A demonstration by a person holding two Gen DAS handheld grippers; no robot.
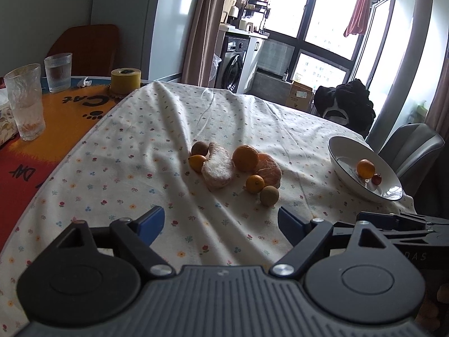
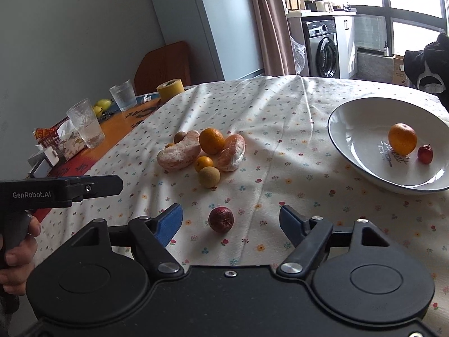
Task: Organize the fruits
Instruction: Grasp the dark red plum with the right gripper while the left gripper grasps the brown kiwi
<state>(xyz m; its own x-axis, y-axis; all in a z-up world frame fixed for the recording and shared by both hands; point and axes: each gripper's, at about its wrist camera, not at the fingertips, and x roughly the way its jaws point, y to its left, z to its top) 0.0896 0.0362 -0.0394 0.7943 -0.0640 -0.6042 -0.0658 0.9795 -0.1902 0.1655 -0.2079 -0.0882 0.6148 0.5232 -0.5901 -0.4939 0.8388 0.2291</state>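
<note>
Dark-red wrinkled fruit (image 2: 221,219) lies between the right gripper's (image 2: 230,223) spread fingers; left gripper (image 1: 220,223) likewise agape.

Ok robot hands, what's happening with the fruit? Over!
Both grippers open, empty: left gripper, right gripper. Dark red fruit lies between right's fingers. Orange already in bowl. Nothing in the way.

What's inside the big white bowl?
Inside the white bowl sit an orange and a small red fruit, side by side. Printed writing on the bowl's bottom is partly hidden beneath them.
</note>
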